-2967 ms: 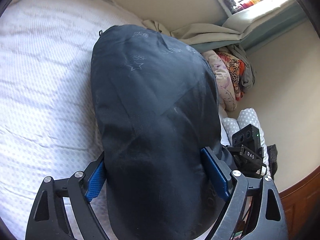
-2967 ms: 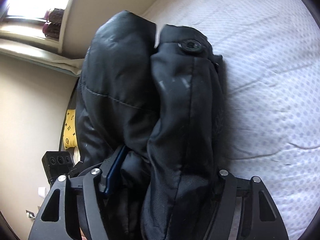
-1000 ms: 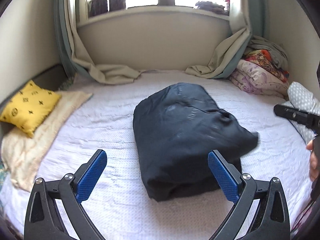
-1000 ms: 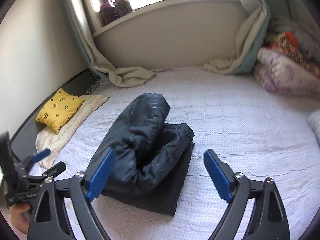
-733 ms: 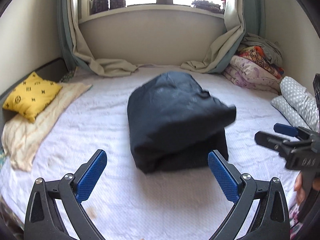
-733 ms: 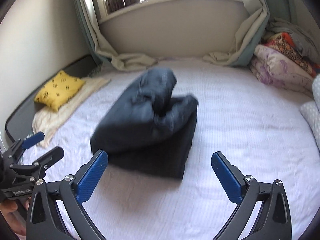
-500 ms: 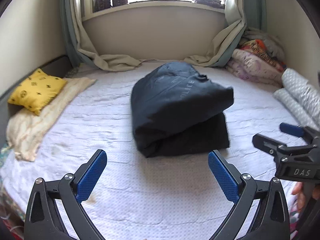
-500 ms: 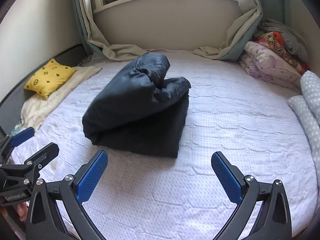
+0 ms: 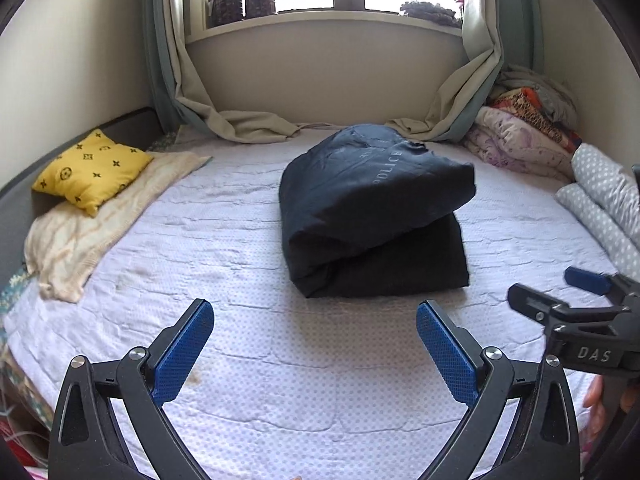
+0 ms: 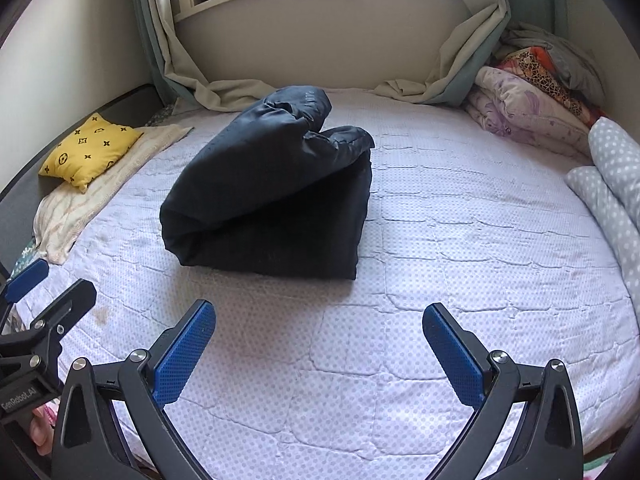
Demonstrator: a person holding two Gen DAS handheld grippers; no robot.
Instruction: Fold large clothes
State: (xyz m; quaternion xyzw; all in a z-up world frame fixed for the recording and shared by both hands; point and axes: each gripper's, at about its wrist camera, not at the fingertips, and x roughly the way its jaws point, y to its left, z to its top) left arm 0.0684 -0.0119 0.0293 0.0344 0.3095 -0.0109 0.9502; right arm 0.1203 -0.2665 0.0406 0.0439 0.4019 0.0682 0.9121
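The folded dark jacket lies mid-bed, "POLICE" readable across its top layer. "DAS" marks the right tongs seen from the left wrist; "GenRobot.AI" marks the left tongs seen from the right. Three seconds ago both tongs clamped the bundle; now they have drawn back toward the bed's near edge, well apart from it. Both tongs stand spread wide and empty, pointing down toward the sheet. A yellow pillow rests at the left.

Jacket mid-bed, pillow left.
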